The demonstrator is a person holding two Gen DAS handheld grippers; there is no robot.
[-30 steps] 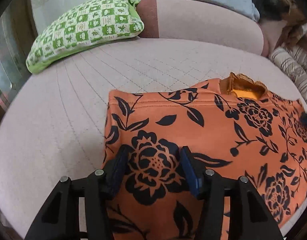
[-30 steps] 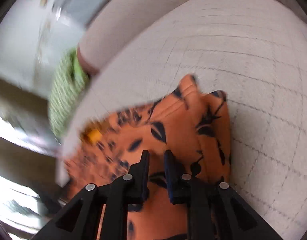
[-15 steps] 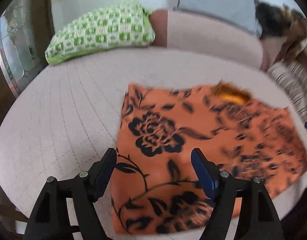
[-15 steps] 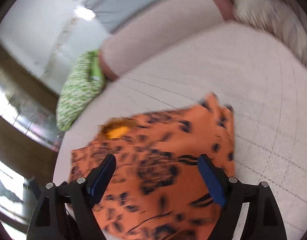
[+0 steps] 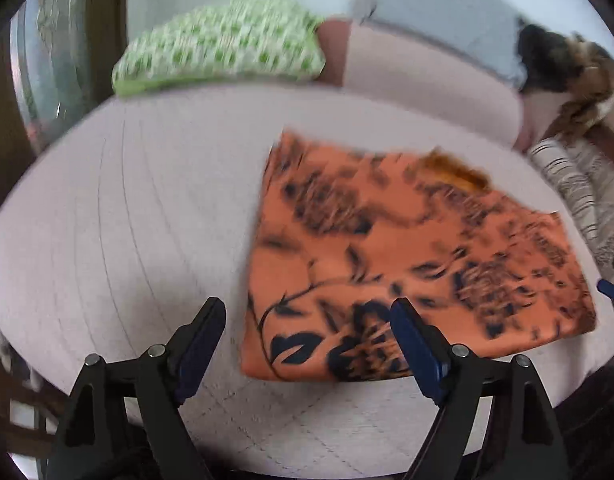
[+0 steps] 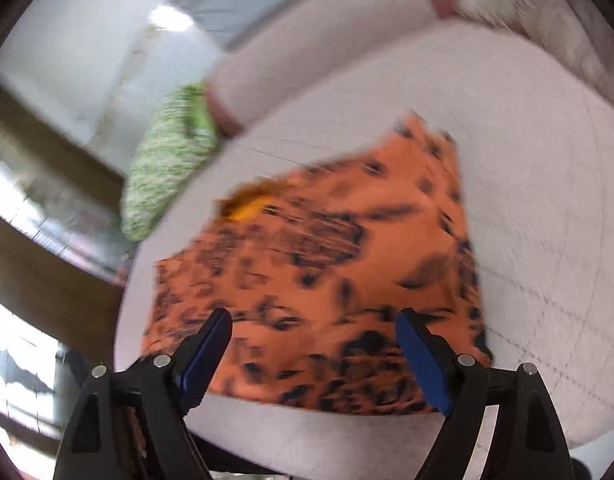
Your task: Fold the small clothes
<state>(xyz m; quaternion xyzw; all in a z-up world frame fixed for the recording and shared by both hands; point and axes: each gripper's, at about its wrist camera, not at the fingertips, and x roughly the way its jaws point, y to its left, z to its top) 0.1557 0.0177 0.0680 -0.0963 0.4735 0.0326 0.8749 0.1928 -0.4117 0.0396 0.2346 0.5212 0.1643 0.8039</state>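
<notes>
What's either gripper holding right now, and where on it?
Nothing. Left gripper and right gripper both stand open, clear of the folded orange floral garment on the bed.

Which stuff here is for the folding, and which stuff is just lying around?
For the folding:
orange flowered garment, lying folded on the pink bed
left tongs, open
right tongs, open

Just lying around:
green checked pillow
striped blanket
grey cushion
</notes>
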